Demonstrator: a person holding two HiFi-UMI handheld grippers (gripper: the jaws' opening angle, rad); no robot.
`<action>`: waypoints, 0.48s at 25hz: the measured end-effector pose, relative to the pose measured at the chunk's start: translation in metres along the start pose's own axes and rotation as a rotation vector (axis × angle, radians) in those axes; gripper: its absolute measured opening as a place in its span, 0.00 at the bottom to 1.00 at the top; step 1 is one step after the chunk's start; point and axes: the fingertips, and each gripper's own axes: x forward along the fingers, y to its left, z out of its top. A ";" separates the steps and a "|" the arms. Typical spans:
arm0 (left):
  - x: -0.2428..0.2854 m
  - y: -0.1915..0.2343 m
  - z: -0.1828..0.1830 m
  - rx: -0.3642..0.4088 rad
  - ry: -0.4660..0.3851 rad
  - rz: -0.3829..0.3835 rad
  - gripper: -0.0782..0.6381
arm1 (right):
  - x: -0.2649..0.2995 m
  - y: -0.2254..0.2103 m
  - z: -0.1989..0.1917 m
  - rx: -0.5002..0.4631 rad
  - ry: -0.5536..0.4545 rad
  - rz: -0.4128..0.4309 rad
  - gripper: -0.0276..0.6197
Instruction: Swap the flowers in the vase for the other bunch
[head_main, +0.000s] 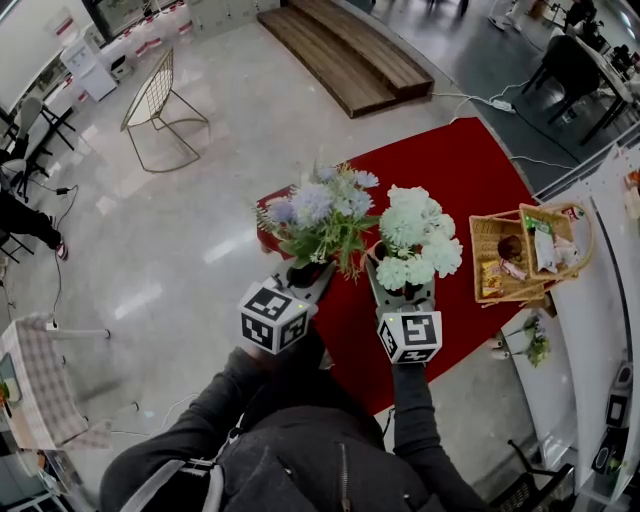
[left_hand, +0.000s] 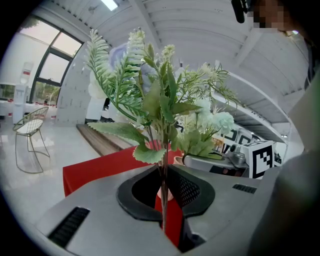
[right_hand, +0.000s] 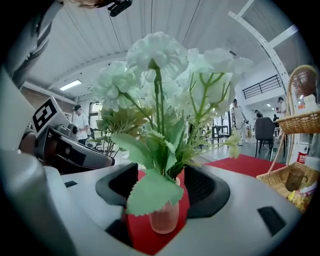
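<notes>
I see bare red surface (head_main: 470, 170) beyond the vase (right_hand: 164, 220), free to pass. The wicker basket (head_main: 510, 260) stands close on its right, and the purple bunch (head_main: 320, 215) crowds its left.

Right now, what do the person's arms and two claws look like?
The left claw and right claw have smooth light-grey bodies, black curved pads with a fine grid texture, and dark slotted vents. Each carries a white cube printed with black square markers. The sleeves are long and dark grey. No cables show.

- Vase (right_hand: 164, 220): translucent pink, smooth.
- Table cover (head_main: 470, 170): matt red cloth.
- Basket (head_main: 497, 262): rough woven wicker.
- Purple bunch (head_main: 320, 215): matt, fabric-like leaves.
- Right gripper (right_hand: 161, 186): matt grey plastic; pads (right_hand: 207, 187) black, textured.
</notes>
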 end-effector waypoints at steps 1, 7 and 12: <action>0.000 -0.001 0.000 0.000 0.000 -0.002 0.17 | -0.001 0.000 0.000 0.005 -0.001 -0.003 0.42; 0.000 -0.005 0.001 -0.005 -0.004 -0.011 0.17 | -0.006 -0.004 0.001 0.017 -0.002 -0.012 0.42; -0.001 -0.007 0.002 0.004 -0.003 -0.014 0.17 | -0.014 -0.003 0.002 0.029 -0.013 -0.021 0.42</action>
